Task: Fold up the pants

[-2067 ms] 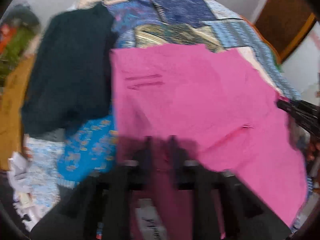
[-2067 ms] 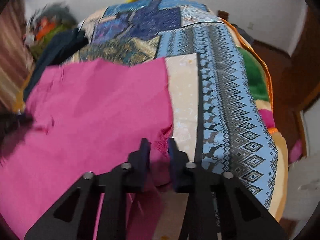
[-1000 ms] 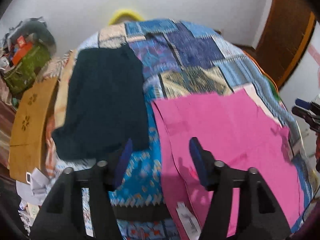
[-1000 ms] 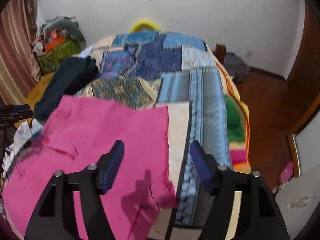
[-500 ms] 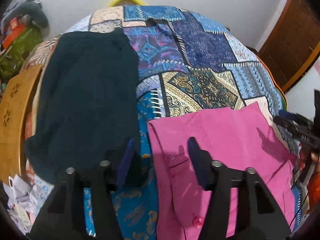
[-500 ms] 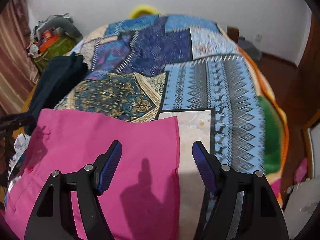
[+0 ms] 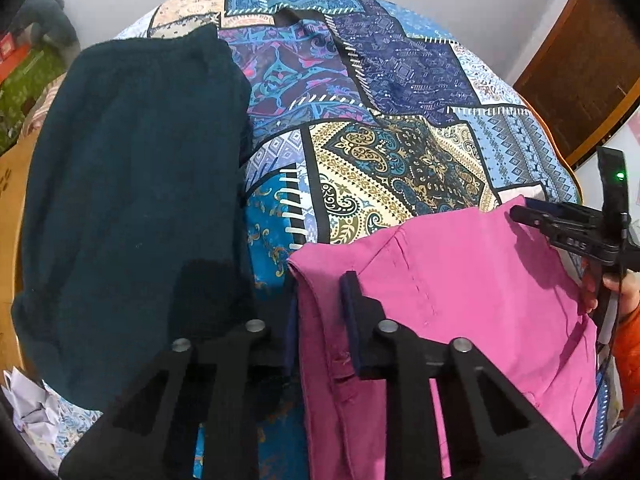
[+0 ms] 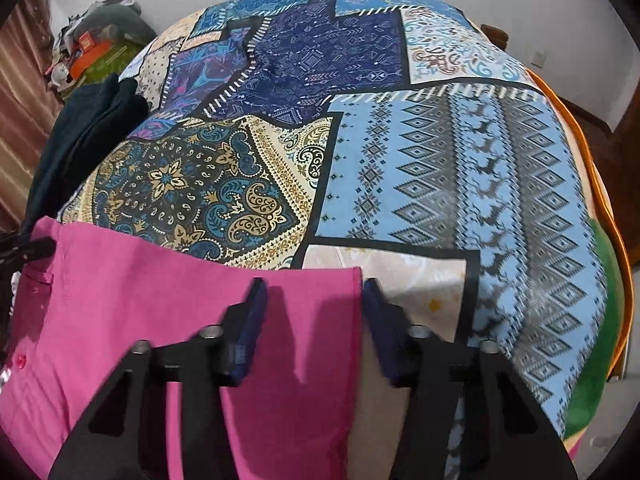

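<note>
Pink pants (image 7: 480,292) lie folded on a patchwork bedspread (image 7: 400,160). In the left wrist view my left gripper (image 7: 320,292) straddles their far left corner; its jaws are closing and the bunched edge fills the gap. My right gripper (image 8: 313,284) straddles the pants' (image 8: 160,300) far right corner. Its jaws are closing too, but stand apart over fabric that still lies flat. The right gripper (image 7: 560,228) also shows at the right edge of the left wrist view.
A dark teal garment (image 7: 132,200) lies left of the pants, also seen from the right wrist (image 8: 88,128). A hand (image 7: 624,288) holds the right gripper. Crumpled paper (image 7: 24,400) sits at the near left, a clutter pile (image 8: 96,48) by the far wall, a wooden door (image 7: 580,72) at the right.
Both grippers let go of the pants, opened wide, then came down and forward onto the far edge. Both pairs of jaws have narrowed, the left pair onto the corner.
</note>
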`<state>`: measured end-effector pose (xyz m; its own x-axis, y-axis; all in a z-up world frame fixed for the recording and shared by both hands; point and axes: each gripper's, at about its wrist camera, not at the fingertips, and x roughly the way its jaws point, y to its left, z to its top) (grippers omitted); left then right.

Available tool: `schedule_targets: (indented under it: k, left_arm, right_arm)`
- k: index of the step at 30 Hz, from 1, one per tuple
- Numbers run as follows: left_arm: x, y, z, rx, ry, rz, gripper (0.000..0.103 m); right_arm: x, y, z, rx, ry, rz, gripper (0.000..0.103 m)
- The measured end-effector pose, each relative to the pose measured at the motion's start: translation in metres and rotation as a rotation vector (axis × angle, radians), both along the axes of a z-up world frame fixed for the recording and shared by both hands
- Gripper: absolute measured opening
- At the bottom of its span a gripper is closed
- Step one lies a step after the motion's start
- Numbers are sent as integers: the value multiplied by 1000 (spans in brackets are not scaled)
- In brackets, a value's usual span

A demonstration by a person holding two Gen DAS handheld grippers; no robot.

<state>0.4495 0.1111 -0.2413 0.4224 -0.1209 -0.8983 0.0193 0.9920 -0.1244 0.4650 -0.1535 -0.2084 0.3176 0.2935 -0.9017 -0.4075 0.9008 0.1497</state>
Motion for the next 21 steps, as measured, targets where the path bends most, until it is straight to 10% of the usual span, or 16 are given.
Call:
schedule_targets:
  k: [1, 8, 21]
  left_arm:
    - [-2, -2, 1, 11, -11, 1, 18]
    - [-9, -4, 19, 34, -54, 19, 15]
    - [-36, -21, 125, 62, -256, 10, 14]
  right_arm:
    - [1, 1, -3, -19, 7, -4, 7]
    - [-10, -2, 9, -13, -28, -35, 3]
    - [-49, -29, 166, 116, -340, -92, 3]
